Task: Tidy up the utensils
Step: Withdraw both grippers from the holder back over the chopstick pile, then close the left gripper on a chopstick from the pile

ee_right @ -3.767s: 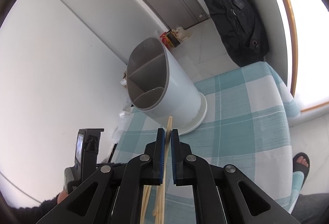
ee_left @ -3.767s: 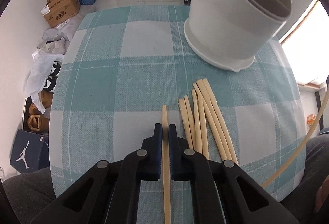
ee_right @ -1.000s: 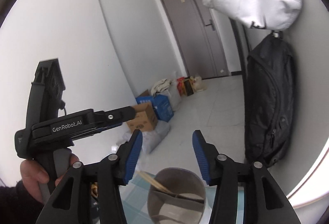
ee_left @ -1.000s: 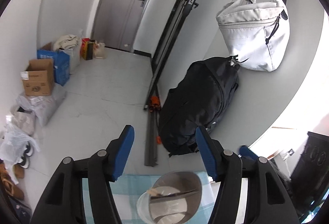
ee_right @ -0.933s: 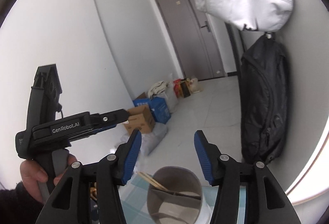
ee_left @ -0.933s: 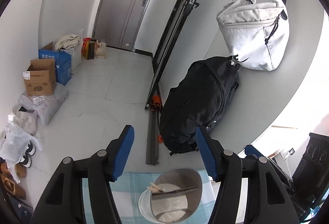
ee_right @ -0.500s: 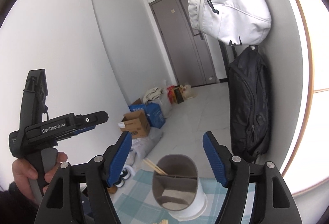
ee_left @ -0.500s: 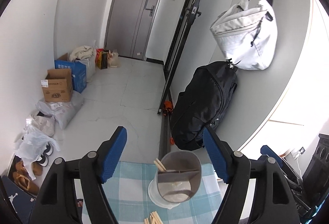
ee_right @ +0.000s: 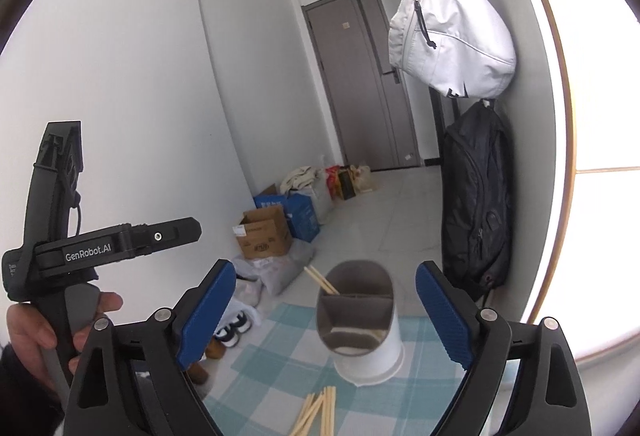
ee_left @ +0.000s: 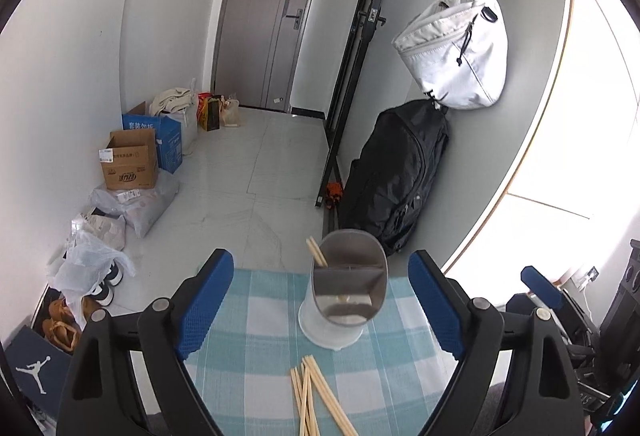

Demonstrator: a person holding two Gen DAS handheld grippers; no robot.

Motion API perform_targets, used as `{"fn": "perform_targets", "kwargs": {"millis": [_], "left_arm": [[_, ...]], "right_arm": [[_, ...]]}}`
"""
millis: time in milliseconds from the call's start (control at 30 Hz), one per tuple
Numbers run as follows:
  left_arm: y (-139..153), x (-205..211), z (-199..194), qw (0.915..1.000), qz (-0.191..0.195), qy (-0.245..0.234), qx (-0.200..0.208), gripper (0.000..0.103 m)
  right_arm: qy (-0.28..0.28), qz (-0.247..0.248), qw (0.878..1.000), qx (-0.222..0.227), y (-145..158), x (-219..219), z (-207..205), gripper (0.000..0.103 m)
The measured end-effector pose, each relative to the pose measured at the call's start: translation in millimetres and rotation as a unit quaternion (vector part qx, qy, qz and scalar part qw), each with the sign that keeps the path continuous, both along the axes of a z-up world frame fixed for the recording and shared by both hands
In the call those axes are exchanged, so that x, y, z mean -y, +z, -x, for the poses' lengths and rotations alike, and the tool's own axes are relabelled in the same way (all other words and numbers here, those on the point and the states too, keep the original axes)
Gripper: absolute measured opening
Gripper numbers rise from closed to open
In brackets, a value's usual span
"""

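A white utensil holder (ee_left: 344,300) with grey dividers stands on the teal checked tablecloth (ee_left: 256,340); it also shows in the right wrist view (ee_right: 360,328). Two wooden chopsticks (ee_left: 316,252) lean out of its far-left compartment, also seen in the right wrist view (ee_right: 320,281). Several loose chopsticks (ee_left: 316,396) lie on the cloth in front of it (ee_right: 316,410). My left gripper (ee_left: 320,304) is wide open and empty, held high above the table. My right gripper (ee_right: 320,312) is wide open and empty, also high. The left gripper body (ee_right: 100,248) shows at the left of the right wrist view.
A black backpack (ee_left: 396,172) leans on the wall beyond the table, with a white bag (ee_left: 456,56) hanging above. Cardboard boxes (ee_left: 128,160), plastic bags and shoes lie on the floor at left. A grey door (ee_left: 272,28) is at the far end.
Both grippers, earlier shut on a chopstick each, opened and the two chopsticks now stand in the holder. Both have since lifted and pulled back, so the holder looks smaller and loose chopsticks show.
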State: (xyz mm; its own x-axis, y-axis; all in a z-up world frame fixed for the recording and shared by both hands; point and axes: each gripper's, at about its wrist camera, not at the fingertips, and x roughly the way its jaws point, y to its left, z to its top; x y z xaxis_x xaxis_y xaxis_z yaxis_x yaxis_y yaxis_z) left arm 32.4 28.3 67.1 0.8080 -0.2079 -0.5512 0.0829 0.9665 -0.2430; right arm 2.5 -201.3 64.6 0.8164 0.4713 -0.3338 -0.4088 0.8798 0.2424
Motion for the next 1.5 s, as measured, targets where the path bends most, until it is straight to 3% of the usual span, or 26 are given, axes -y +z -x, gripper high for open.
{"fn": "perform_targets", "kwargs": {"millis": [67,267,667,900,1033,1100,1167,1233,1400,1500], "left_arm": [[-9,3,8,0.9999,-0.010,-0.006,-0.005,0.086],[-39,3,25,0.9995,-0.025,-0.016,-0.012,0.086],[-134,0,-8,0.9907,-0.003,-0.050,-0.126,0.086],[-185,8,-19,0.9780,-0.033,-0.062,-0.196,0.086],[-210,9,-18,0.9665,-0.048,-0.074,-0.241,0.085],[-220,12,-18,0.9577,-0.065,-0.081,-0.268,0.081],[-227,16,-17,0.9494,-0.086,-0.085,-0.290,0.070],[-229,17,-15,0.9453,-0.090,-0.091,-0.300,0.069],[-225,18,-8,0.9445,-0.088,-0.096,-0.302,0.064],[-222,21,-6,0.9434,-0.069,-0.103,-0.307,0.043]], "right_arm": [[-0.008,0.001,1.000,0.005,-3,0,12,0.102],[-0.009,0.029,1.000,-0.002,-21,-10,30,0.103],[-0.004,0.083,0.995,-0.058,-87,-27,8,0.103],[-0.014,0.087,0.994,-0.061,-116,-18,-8,0.103],[-0.023,0.062,0.993,-0.096,-132,-11,-25,0.103],[-0.024,0.047,0.993,-0.107,-135,-9,-32,0.103],[-0.019,0.029,0.993,-0.111,-134,-8,-34,0.103],[-0.014,0.007,0.994,-0.111,-131,-6,-36,0.103],[-0.017,-0.002,0.994,-0.106,-130,-7,-40,0.103],[-0.016,-0.005,0.993,-0.116,-132,-7,-42,0.103]]}}
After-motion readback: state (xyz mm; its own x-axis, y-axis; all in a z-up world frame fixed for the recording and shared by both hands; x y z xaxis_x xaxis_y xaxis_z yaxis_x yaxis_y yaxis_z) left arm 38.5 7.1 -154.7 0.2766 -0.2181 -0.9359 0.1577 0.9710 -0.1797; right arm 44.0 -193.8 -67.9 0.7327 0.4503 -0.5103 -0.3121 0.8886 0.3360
